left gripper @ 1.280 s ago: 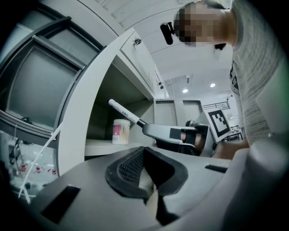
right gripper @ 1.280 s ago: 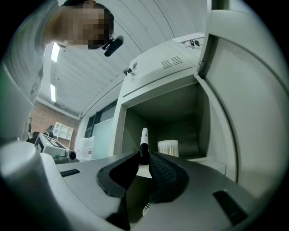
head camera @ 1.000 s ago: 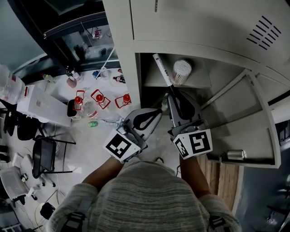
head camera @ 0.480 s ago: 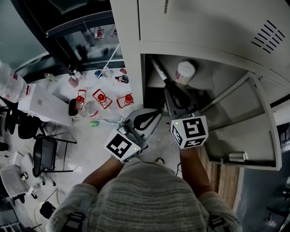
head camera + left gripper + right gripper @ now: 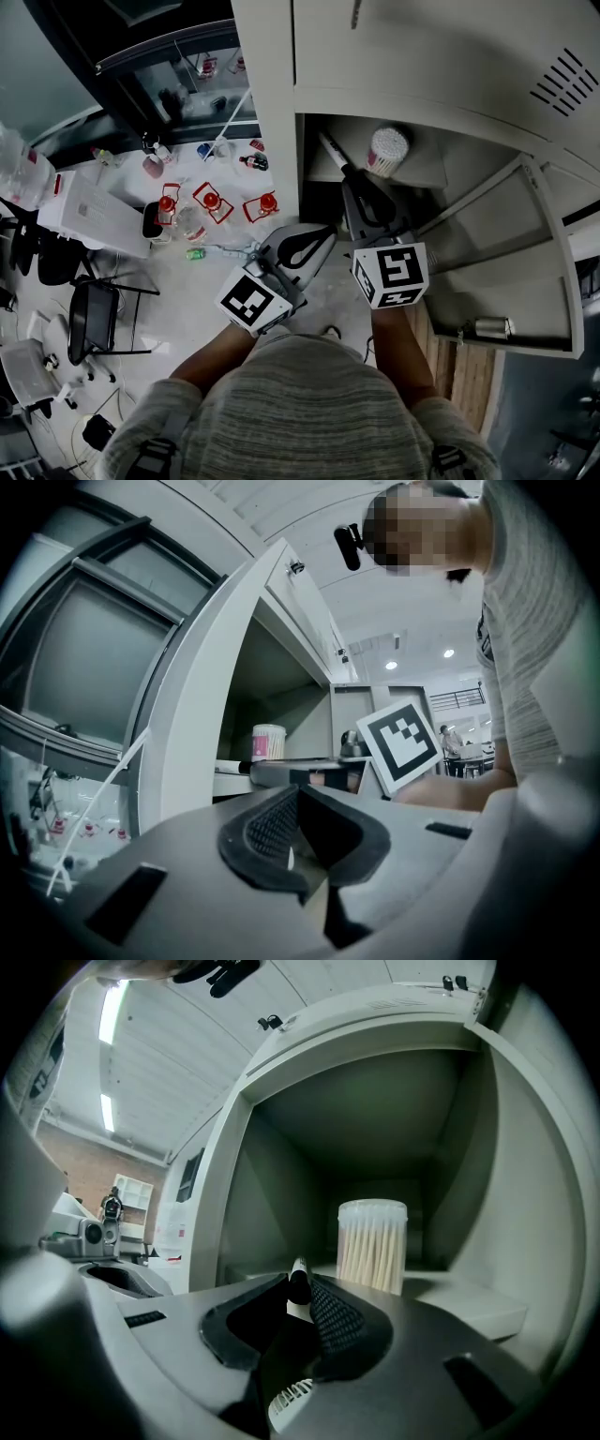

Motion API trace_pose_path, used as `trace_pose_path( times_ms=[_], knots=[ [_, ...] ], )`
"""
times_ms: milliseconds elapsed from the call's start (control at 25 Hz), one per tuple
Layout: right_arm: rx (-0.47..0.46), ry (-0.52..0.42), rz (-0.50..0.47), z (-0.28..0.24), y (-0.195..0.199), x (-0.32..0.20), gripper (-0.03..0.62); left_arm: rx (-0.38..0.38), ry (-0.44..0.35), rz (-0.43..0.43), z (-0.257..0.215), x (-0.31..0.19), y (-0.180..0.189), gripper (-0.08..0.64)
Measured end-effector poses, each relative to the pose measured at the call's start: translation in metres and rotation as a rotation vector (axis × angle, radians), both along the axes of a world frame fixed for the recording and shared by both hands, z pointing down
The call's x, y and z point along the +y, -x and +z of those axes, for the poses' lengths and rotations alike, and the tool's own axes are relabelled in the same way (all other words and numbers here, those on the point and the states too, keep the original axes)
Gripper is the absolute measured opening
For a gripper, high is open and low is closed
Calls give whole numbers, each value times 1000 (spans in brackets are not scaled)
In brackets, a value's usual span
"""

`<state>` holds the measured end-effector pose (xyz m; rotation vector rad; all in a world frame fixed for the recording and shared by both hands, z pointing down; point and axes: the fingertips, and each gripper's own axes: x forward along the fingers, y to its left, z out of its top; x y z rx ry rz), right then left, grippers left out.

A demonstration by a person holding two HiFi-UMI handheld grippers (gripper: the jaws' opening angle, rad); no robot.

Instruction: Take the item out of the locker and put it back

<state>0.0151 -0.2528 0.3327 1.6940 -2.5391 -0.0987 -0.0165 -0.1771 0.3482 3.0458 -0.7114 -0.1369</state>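
My right gripper (image 5: 353,184) reaches level into the open locker compartment (image 5: 441,159), shut on a white marker pen (image 5: 333,152) with a black cap. The pen sticks out ahead of the pads over the left part of the shelf. In the right gripper view the pen (image 5: 298,1288) stands between the ribbed pads (image 5: 333,1321), and a clear jar of cotton swabs (image 5: 372,1241) stands on the shelf just right of it. That jar (image 5: 388,150) is apart from the pen. My left gripper (image 5: 322,234) hangs shut and empty outside the locker, left of the right one.
The locker door (image 5: 525,253) stands swung open at the right, with a metal latch (image 5: 483,327) near its lower edge. A vented door (image 5: 562,80) lies above. Left of the locker stands a table (image 5: 122,202) with red-capped bottles (image 5: 208,202), and a chair (image 5: 94,319).
My right gripper has moved deeper into the compartment and a little lower, carrying the pen with it. The left gripper has stayed where it was.
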Motion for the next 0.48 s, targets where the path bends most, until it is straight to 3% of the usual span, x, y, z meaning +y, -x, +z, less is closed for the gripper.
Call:
trace_pose_path(
  times_ms=[480],
  knots=[
    [-90, -58, -49, -17, 2, 9, 112, 1, 2, -4, 1, -4, -3, 6]
  ],
)
